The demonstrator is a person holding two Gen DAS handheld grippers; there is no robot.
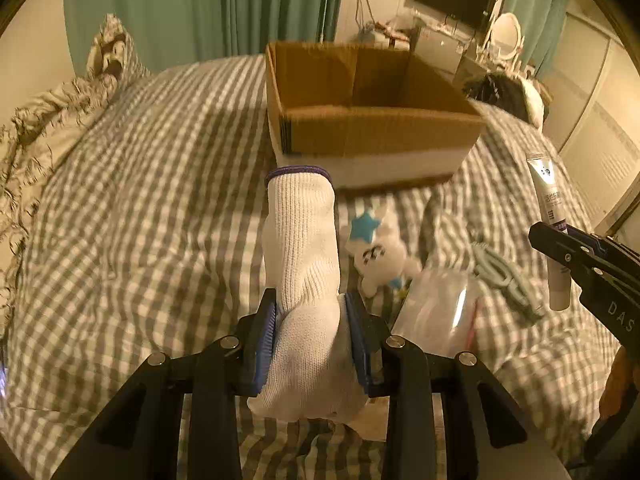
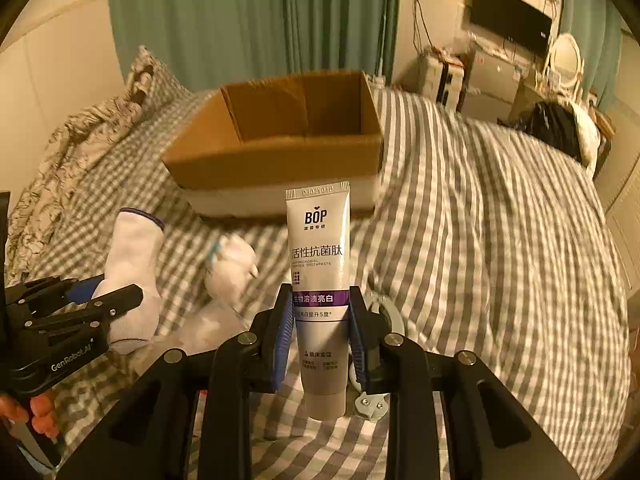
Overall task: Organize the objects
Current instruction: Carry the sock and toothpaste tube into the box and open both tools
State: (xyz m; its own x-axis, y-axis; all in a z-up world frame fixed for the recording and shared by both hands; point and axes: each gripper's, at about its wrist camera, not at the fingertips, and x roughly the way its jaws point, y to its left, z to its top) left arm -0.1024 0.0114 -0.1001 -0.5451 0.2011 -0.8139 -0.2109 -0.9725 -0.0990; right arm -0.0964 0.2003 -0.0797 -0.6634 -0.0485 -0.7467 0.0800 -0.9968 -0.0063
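My left gripper (image 1: 310,340) is shut on a white sock (image 1: 304,264) with a purple cuff and holds it upright above the bed; it also shows in the right wrist view (image 2: 132,276). My right gripper (image 2: 320,340) is shut on a white BOP toothpaste tube (image 2: 320,280), held upright; the tube also shows in the left wrist view (image 1: 550,216). An open cardboard box (image 1: 360,120) stands on the bed ahead of both grippers, and in the right wrist view (image 2: 280,140) its inside looks empty.
On the checked bedspread (image 1: 140,200) lie a white plush toy with a blue star (image 1: 380,252), a clear plastic bag (image 1: 436,308) and a grey clip-like object (image 1: 508,280). A crumpled blanket (image 1: 52,120) lies at left. A dresser with mirror and TV (image 2: 508,12) stands behind.
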